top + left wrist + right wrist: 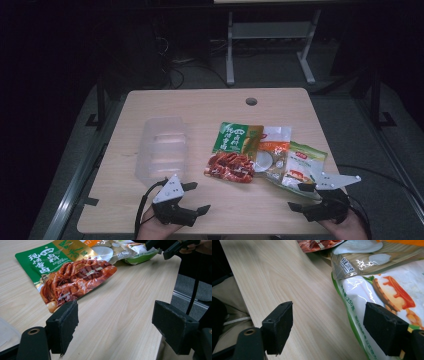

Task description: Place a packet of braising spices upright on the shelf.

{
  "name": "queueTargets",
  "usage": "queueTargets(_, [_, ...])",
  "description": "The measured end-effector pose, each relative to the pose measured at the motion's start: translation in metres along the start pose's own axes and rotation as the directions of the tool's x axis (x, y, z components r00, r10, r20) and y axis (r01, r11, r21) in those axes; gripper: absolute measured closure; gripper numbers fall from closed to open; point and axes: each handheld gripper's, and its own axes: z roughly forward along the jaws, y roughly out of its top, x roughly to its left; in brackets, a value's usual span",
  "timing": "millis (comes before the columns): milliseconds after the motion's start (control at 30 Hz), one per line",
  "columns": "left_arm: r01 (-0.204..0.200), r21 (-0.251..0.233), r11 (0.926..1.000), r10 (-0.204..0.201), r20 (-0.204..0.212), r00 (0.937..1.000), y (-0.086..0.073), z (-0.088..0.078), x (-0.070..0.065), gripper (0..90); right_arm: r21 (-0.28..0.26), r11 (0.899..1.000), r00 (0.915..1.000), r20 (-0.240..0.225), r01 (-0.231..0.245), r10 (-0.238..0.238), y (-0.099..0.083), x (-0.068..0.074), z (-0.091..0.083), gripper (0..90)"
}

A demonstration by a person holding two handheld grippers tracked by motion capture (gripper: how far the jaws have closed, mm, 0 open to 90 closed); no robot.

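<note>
On the light wooden table (150, 100), a clear plastic container (162, 150) sat at the left, its long axis running from the near edge away toward the far edge. Just in front of it the left gripper (196, 197) hovered over the near edge with its jaws spread wide and nothing between them. To its right lay a green and red pouch (234, 152), lengthwise front to back, green top pointing away; large white Chinese characters showed on the green part, and glossy red-brown food showed through its lower half. A brown and orange pouch (274, 152) overlapped its right side, with "200" legible on a small printed panel in the right gripper view. Next came a white and green pouch (302, 167), tilted, marked "250". The right gripper (301, 196) hung at its near corner, jaws wide apart, empty.
</note>
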Motion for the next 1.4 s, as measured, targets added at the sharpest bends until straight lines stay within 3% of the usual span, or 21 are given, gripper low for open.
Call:
queueTargets(367, [0.000, 0.001, 1.0000, 0.000, -0.002, 1.0000, 0.000, 0.004, -0.003, 21.6, -0.017, 1.000, 0.9999, 0.010, -0.003, 0.003, 0.003, 0.001, -0.002, 18.7])
queueTargets(567, [-0.017, 0.001, 0.9999, 0.017, 0.003, 0.9999, 0.005, 0.008, -0.004, 23.0, -0.026, 1.000, 0.9999, 0.011, -0.004, 0.004, 0.015, 0.005, -0.005, 16.5])
queueTargets(767, [-0.018, 0.003, 0.9998, 0.018, 0.007, 0.9998, 0.017, 0.014, 0.002, 24.5, -0.034, 0.999, 0.9999, 0.004, 0.012, -0.012, 0.038, 0.007, -0.002, 15.8])
queueTargets(800, [-0.032, 0.004, 0.9995, 0.033, -0.005, 0.9995, 0.021, 0.016, 0.004, 25.9, -0.031, 0.999, 0.9998, 0.012, 0.014, -0.014, 0.042, 0.008, -0.002, 14.7])
queueTargets(933, [-0.031, -0.008, 0.9995, 0.031, -0.019, 0.9993, 0.030, 0.020, 0.008, 28.9, -0.032, 0.999, 0.9997, 0.009, 0.025, -0.025, 0.060, 0.006, 0.000, 14.7])
queueTargets(1067, [-0.039, -0.016, 0.9991, 0.038, -0.037, 0.9986, 0.039, 0.026, 0.011, 32.8, -0.013, 0.999, 0.9989, -0.003, 0.047, -0.048, 0.081, 0.004, 0.005, 14.7])
queueTargets(1233, [-0.011, -0.024, 0.9997, 0.010, -0.043, 0.9990, 0.048, 0.036, 0.016, 35.6, 0.000, 0.998, 0.9976, -0.018, 0.067, -0.067, 0.106, -0.001, 0.012, 14.7])
queueTargets(1400, [-0.015, -0.014, 0.9998, 0.014, -0.057, 0.9983, 0.052, 0.048, 0.018, 38.8, 0.037, 0.998, 0.9980, -0.028, 0.058, -0.057, 0.127, -0.009, 0.028, 14.5])
